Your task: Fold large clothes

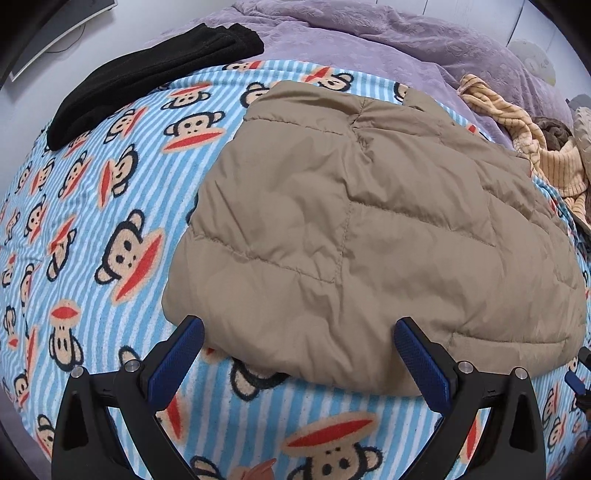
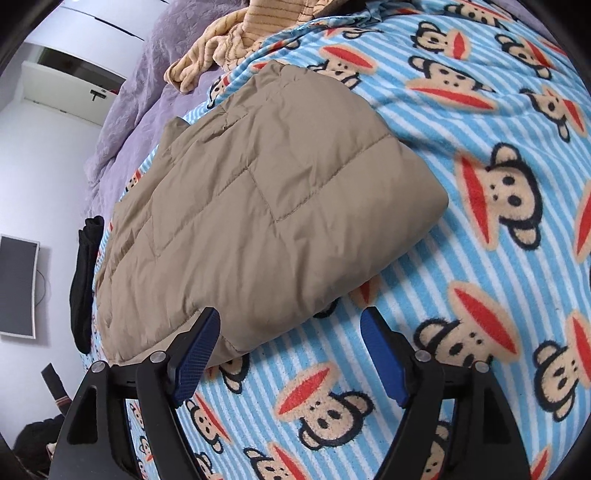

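Lying in a compact, roughly rectangular bundle on the bed, the tan quilted jacket (image 1: 373, 229) is looking largely folded already: no sleeve is trailing loose, and the outline is reading as doubled layers with a rounded fold along its near side. It is sitting on the monkey-print blanket (image 1: 92, 236), toward the bed's near edge in the left wrist view, well apart from the black garment (image 1: 147, 81) lying near the far left corner. Whether another fold is still wanted is hard to judge; a final halving or a tidy-up of the puffed near corner may be all that is remaining.

The left hand-held gripper (image 1: 299, 354) is hanging released, its blue pads spread wide on either side of the jacket's near hem and closing on nothing. The right hand-held gripper (image 2: 291, 347) is likewise spread apart and empty, one pad overlapping the jacket's corner in the picture, the other over bare blanket.

The jacket's shell is looking smooth and slightly crinkled, stitched into padded panels that are puffing up softly. The blanket is appearing fleecy, striped blue and white. A purple embossed coverlet (image 1: 332, 33) and a crumpled yellow striped cloth (image 1: 524, 136) are lying beyond, toward the far side of the bed.
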Demonstrator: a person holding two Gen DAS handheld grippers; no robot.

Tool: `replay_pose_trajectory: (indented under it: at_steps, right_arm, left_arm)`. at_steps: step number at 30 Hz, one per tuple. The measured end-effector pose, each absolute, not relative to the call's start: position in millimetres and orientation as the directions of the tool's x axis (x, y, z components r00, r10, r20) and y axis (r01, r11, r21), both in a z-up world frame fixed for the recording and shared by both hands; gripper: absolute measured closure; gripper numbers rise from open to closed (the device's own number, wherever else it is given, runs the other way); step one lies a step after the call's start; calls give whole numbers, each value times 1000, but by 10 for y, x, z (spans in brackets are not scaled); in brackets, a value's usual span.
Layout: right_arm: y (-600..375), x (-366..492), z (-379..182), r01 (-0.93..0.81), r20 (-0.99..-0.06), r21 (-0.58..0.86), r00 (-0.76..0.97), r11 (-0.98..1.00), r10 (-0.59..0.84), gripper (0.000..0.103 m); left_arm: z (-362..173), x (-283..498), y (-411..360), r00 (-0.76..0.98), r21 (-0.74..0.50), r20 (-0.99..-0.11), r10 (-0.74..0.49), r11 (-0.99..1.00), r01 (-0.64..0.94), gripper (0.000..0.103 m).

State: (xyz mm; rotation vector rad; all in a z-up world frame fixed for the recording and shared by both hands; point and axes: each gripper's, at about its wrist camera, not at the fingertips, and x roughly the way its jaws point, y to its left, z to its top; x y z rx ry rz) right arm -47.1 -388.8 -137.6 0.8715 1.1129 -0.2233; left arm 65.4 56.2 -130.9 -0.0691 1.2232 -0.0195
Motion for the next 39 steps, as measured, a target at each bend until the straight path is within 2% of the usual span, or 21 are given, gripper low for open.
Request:
replay_pose_trajectory:
  at_steps: [3, 5, 7, 16, 21, 25, 29, 34, 36, 38, 39]
  right_arm:
    - [-3891, -464, -1461, 569, -836, 532, 469, 627, 284, 20]
    - [-3887, -440, -1520, 574, -823, 557, 477, 600, 308, 6]
    - [-3884, -415, -1565, 571, -807, 582, 491, 579, 327, 0]
    - [-3853, -320, -1779, 593, -771, 637, 497, 493, 399, 0]
    - [-3858, -226, -1897, 587, -728, 684, 514, 434, 453, 0]
    - [-3834, -54, -1903, 554, -680, 732, 555, 397, 479, 0]
    - [-3808, 157, -1938, 532, -633, 772, 589, 348, 502, 0]
    - [-3767, 282, -2187, 564, -620, 773, 577, 290, 532, 0]
    - [-3761, 281, -2180, 566, -617, 775, 582, 282, 530, 0]
    - [-3759, 280, -2165, 569, -619, 774, 582, 280, 527, 3]
    - [-3758, 278, -2157, 578, -628, 765, 577, 283, 522, 8]
  left_arm:
    - [-1379, 634, 682, 308, -142, -945, -114, 987, -70, 0]
    - [-1432, 616, 764, 288, -187, -945, -153, 978, -96, 0]
    - [-1489, 605, 830, 262, -218, -948, -183, 970, -109, 0]
    - [-1653, 537, 1183, 250, -357, -919, -304, 912, -205, 0]
    - [-1865, 605, 1197, 205, -546, -835, -510, 814, -200, 0]
    - [-1879, 809, 1070, 236, -577, -811, -536, 801, -163, 0]
    - [-1932, 1104, 1050, 272, -611, -785, -556, 767, -195, 0]
    - [-2018, 1334, 874, 287, -557, -819, -497, 808, -192, 1]
    - [-1975, 1334, 831, 310, -521, -834, -457, 836, -169, 16]
    - [-1913, 1334, 822, 331, -506, -835, -440, 850, -147, 47]
    - [-1886, 1330, 840, 340, -511, -829, -444, 848, -137, 55]
